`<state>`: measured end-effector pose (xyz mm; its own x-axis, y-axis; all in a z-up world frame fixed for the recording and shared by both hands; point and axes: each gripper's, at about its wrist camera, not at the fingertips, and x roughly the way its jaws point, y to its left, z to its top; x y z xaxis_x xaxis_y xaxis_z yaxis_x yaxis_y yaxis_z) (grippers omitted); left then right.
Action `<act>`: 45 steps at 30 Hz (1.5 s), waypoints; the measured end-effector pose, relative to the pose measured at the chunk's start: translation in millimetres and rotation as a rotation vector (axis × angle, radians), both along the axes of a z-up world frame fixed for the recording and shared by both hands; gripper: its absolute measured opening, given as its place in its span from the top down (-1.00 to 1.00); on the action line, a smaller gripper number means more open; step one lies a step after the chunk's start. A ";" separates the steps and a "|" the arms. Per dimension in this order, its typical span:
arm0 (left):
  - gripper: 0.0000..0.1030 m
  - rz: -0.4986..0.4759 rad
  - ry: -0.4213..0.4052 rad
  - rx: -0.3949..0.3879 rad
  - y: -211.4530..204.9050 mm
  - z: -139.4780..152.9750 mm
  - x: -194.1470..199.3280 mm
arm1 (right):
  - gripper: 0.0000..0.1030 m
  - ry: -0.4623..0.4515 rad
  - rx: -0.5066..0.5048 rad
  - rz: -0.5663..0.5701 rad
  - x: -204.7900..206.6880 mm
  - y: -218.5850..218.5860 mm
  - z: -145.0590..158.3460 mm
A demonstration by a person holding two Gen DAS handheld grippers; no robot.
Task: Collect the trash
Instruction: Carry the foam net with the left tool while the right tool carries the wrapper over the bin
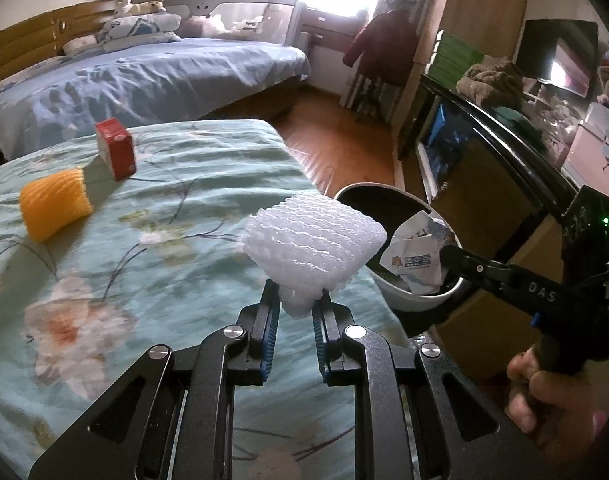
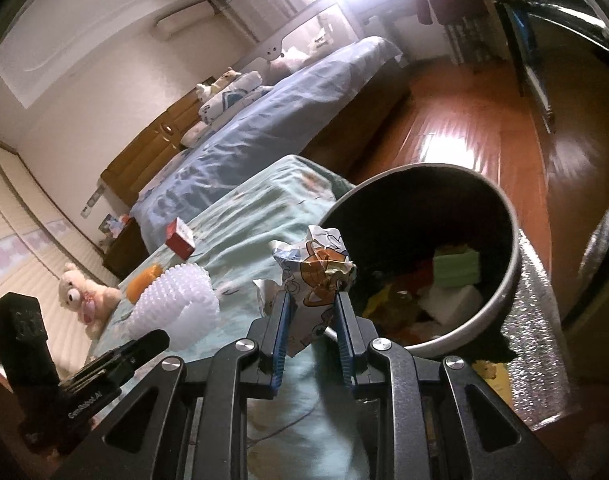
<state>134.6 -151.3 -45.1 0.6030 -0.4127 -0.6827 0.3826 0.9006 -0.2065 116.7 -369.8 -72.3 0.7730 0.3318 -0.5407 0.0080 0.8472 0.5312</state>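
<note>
Item 1. White foam net sleeve (image 1: 314, 240): pinched by its lower end between the narrowed jaws of the left claw (image 1: 296, 304), carried above the floral-covered bed (image 1: 104, 280). The bin (image 1: 408, 300) lies ahead and to the right of this claw, just past the bed's edge. Status: in transit, not yet binned.

Item 2. Crumpled printed paper wrapper (image 2: 316, 264): clamped between the jaws of the right claw (image 2: 310, 312), which are drawn in close on it. The wrapper sits at the near rim of the bin (image 2: 504, 216), whose mouth opens directly ahead and right of the claw. Status: judged close to release, not yet dropped.

Item 3. Bin contents: a green piece, a white block and mixed red and yellow scraps are visible inside. Status: collected.

Item 4. Orange foam net sleeve (image 1: 54, 204): lying on the bed, well ahead and left of the left claw. Status: outstanding.

Item 5. Red and white carton (image 1: 116, 152): standing on the bed, beyond the orange sleeve, farther left of the claw. Status: outstanding.

Assessment: the job looks about midway; two pieces in hand, two left on the bed, several already in.
</note>
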 end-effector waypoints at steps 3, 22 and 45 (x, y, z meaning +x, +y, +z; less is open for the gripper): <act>0.71 -0.014 -0.002 0.004 -8.4 -0.2 1.2 | 0.56 0.002 -0.002 -0.020 -1.1 -9.4 -1.5; 0.71 -0.070 0.001 0.024 -43.2 -3.3 10.9 | 0.56 0.014 0.005 -0.098 -0.7 -41.7 -8.6; 0.71 -0.121 -0.001 0.058 -80.2 -6.7 28.1 | 0.56 0.013 -0.025 -0.135 8.9 -51.8 -7.3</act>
<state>162.7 -231.5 -51.8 0.5516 -0.4425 -0.7070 0.4892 0.8582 -0.1554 125.6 -421.7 -79.6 0.8023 0.2117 -0.5581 0.1295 0.8510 0.5089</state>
